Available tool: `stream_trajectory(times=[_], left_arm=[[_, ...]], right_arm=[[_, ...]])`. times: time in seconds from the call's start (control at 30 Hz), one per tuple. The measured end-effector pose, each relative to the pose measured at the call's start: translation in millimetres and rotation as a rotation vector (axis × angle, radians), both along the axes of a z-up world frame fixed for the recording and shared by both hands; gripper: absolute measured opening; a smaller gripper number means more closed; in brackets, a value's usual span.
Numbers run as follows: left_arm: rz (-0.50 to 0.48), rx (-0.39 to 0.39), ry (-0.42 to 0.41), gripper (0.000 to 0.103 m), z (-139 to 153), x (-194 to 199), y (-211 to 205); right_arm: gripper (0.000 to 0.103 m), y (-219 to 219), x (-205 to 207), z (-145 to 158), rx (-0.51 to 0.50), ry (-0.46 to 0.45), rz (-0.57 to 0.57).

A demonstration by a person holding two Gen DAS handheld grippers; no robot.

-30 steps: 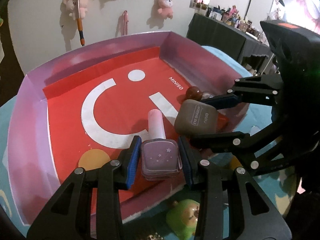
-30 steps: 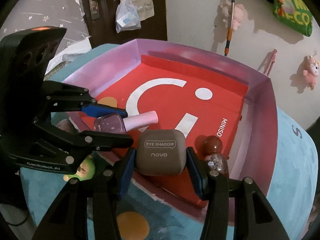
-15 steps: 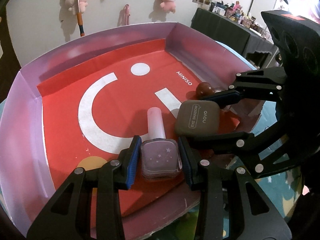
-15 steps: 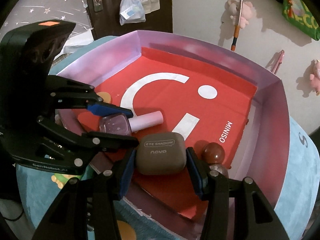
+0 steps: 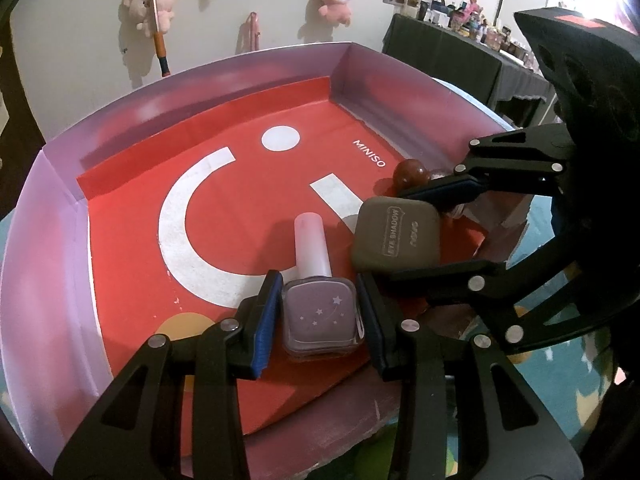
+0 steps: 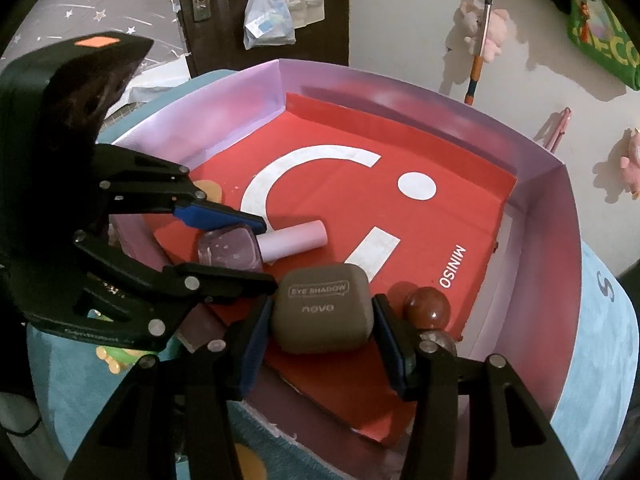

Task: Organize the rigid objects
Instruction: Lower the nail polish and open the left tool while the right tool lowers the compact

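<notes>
Over red tray near edge: left gripper pinching nail polish bottle, right gripper pinching eyeshadow case. Both items carried further inside tray than second ago; release likely next.

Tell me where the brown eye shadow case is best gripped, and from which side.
Across its two rounded side walls, coming from the near open edge of the red-lined box. The eye shadow case lies flat, lid up, so its sides are the faces pads can reach. The right gripper already clamps it so, clear of the nail polish bottle and brown ball.
</notes>
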State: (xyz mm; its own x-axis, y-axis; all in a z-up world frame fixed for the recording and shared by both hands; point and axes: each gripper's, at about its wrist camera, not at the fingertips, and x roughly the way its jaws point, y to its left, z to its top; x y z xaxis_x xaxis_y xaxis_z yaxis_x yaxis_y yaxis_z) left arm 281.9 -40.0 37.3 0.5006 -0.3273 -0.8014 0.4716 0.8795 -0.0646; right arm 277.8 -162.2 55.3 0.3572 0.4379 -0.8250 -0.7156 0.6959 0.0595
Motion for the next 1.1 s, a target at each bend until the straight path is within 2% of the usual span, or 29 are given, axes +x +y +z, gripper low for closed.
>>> stream_trajectory(times=[0.47,0.6,0.8,1.1], left_arm=[[0.002,-0.015,0.003,0.037,-0.6,-0.5,0.4],[0.016,-0.017,-0.001,0.049,-0.7,-0.1,2.0],[0.017,-0.034,0.002,0.049,1.2,-0.2,4.0],[0.017,-0.047,-0.052,0.054,20.7,-13.2,6.5]], right_arm=[[0.054,2.4,1.0,-1.5,-0.011,-0.004,-0.001],[0.054,2.4,1.2,-1.6,-0.011,-0.004,-0.001],[0.053,2.4,0.5,-1.5,-0.015,-0.009,-0.006],[0.054,-1.1,-10.2,14.2,-0.027,-0.046,-0.019]])
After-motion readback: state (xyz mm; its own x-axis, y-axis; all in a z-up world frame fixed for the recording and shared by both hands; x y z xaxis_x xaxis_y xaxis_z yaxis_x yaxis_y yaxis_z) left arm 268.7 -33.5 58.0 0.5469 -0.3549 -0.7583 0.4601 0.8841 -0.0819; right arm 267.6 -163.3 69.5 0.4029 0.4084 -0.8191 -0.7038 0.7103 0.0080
